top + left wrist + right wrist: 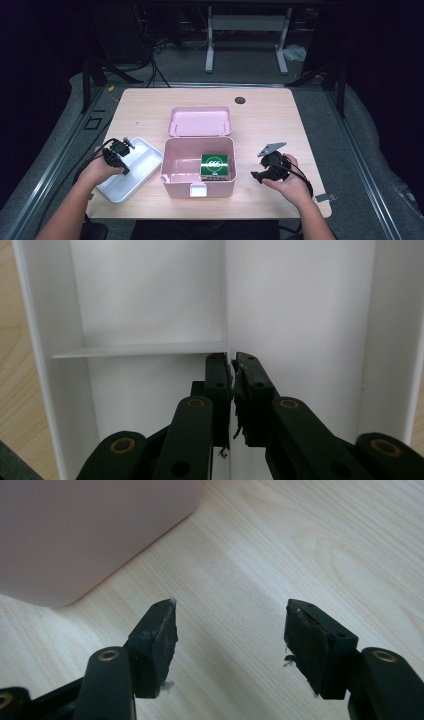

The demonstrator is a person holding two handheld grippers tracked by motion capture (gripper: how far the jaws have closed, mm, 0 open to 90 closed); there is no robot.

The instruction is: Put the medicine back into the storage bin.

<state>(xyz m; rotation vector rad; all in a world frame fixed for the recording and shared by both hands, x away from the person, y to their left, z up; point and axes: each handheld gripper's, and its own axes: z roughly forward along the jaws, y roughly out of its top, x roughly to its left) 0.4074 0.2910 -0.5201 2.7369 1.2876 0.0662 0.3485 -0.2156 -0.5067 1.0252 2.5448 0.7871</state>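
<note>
the left gripper (118, 152) hangs over the white tray (142, 167), held in the left hand (100, 170) with the forearm coming up from the lower left. its jaws pinch the tray's thin dividing wall (227, 315), nearly together. the tray lies just left of the open pink box (197, 187). the right gripper (265, 172) sits low by the box's right side, pointing at it, in the right hand (287, 180); its jaws stand apart over bare table (300, 540).

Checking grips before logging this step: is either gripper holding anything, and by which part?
The left gripper pinches the white tray's thin centre divider wall, jaws nearly shut on it. The right gripper is open over the table, holding nothing.
</note>
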